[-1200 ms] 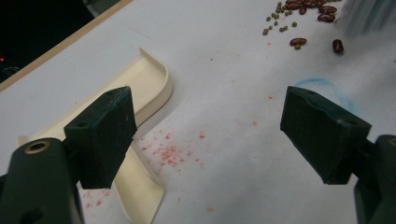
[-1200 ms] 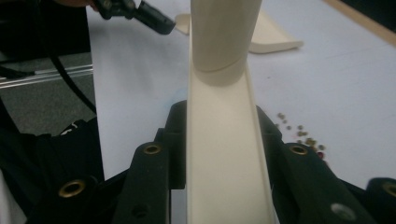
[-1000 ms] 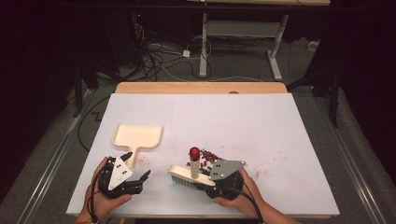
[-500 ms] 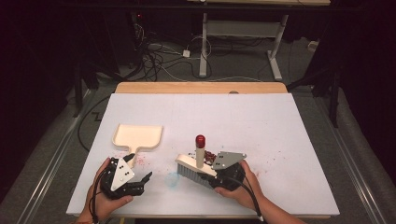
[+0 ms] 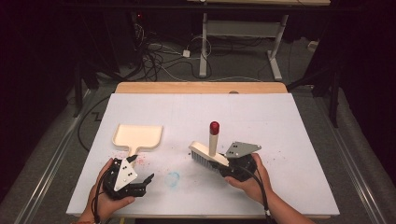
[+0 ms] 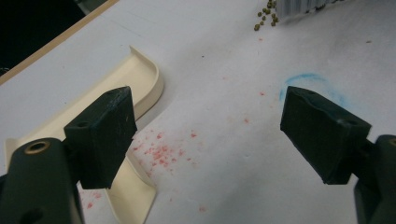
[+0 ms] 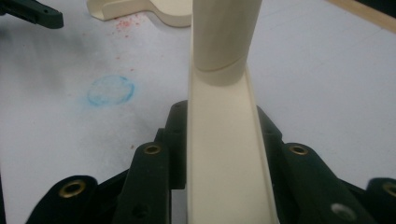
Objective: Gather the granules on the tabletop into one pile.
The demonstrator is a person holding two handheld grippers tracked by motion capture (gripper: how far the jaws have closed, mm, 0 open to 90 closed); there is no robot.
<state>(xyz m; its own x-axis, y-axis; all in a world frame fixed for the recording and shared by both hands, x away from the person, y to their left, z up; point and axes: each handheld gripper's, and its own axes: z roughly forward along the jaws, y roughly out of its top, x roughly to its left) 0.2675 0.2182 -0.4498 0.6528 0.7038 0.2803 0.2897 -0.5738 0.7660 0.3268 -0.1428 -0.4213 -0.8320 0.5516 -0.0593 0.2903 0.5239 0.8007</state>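
A cream plastic brush [image 5: 208, 154], with a flat oblong head, a dense row of pale bristles beneath and a round post-like handle capped in red, is pinched by its head between the black jaws of the right gripper [image 5: 224, 163], just right of the faint blue chalk-like ring [image 5: 173, 179] drawn on the white table [image 5: 280, 121]. The brush head's long axis is seen to run from upper left to lower right in the high view, while the handle is stood nearly upright, tilted slightly away from the person. A smooth cream dustpan [image 5: 138, 136], shallow and rimmed with a short stem, is laid flat up and to the left of the ring, its mouth turned away from the person. Fine red specks [image 6: 161, 151] are scattered between dustpan and ring, and small olive grains [image 6: 266, 16] are gathered by the bristles. The left gripper [image 5: 140, 179] is held left of the ring, its matte black jaws spread wide with nothing between them.
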